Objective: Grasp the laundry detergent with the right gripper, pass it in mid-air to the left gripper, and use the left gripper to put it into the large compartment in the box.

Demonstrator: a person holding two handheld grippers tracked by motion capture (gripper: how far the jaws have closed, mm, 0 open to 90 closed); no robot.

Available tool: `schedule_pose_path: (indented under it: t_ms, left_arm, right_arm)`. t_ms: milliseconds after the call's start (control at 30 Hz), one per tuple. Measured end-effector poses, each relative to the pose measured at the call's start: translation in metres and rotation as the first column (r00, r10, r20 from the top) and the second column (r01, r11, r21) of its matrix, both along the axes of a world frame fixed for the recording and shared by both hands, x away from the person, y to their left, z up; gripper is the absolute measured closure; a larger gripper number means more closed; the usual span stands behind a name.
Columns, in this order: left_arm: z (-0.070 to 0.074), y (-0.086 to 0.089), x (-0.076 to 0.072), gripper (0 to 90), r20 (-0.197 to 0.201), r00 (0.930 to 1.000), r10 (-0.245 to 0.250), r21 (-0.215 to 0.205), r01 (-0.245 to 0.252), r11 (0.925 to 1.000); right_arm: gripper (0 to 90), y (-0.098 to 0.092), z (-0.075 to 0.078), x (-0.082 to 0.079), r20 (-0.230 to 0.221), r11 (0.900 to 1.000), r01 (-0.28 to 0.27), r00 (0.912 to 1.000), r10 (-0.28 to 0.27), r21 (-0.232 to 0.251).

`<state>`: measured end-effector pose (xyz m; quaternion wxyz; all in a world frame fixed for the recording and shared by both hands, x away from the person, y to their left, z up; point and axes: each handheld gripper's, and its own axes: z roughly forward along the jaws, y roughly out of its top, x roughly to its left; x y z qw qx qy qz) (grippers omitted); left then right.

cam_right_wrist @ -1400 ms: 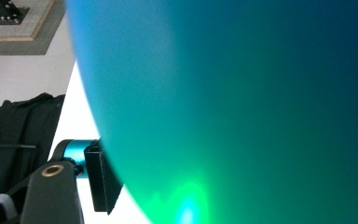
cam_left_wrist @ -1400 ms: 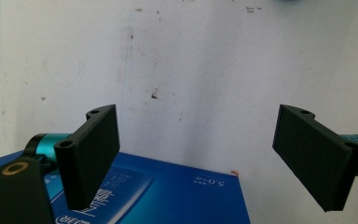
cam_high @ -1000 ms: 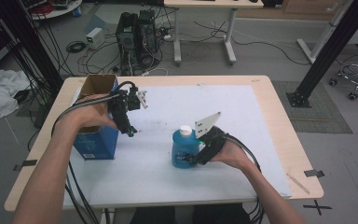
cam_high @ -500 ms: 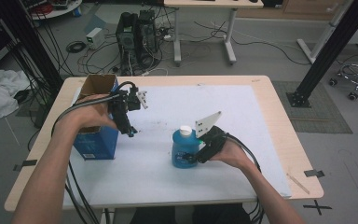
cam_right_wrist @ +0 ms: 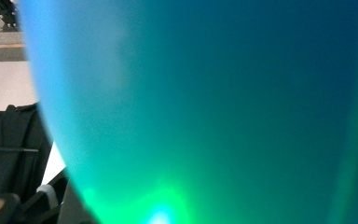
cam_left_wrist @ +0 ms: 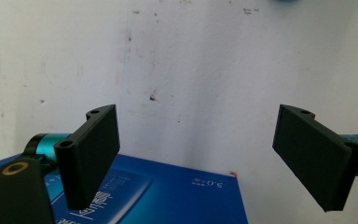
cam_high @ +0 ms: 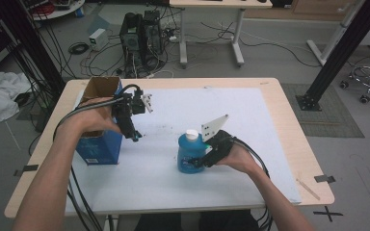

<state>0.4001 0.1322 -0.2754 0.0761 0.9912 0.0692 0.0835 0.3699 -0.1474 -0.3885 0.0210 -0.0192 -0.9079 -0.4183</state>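
White sheeting covers the worktop [cam_high: 270, 144], where the right claw [cam_high: 198, 162] has just been closing on the upright blue bottle [cam_high: 189, 155] near the front — farther back, the left claw [cam_high: 134, 136] gapes empty beside the blue box [cam_high: 99, 144].

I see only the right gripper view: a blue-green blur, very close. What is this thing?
Observer: A blue bottle with a white cap. It stands upright on the white sheet on the table.
Operator: Does my right claw hold it?
Observer: The right claw has just been closing with the lower body of the bottle between its jaws. It looks gripped.
Operator: And where is the left claw?
Observer: The left claw hangs open with nothing in it, beside a blue box at the left of the table.
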Motion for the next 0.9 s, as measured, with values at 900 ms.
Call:
schedule_pose_path:
  t_ms: [900]
  left_arm:
    - [0.026,-0.006,-0.009,14.8,-0.014,0.9999,0.001,-0.093,-0.002,0.9957]
  right_arm:
    - [44.2,-0.005,0.019,0.001,0.026,1.000,-0.008,0.9996,0.008,0.008]
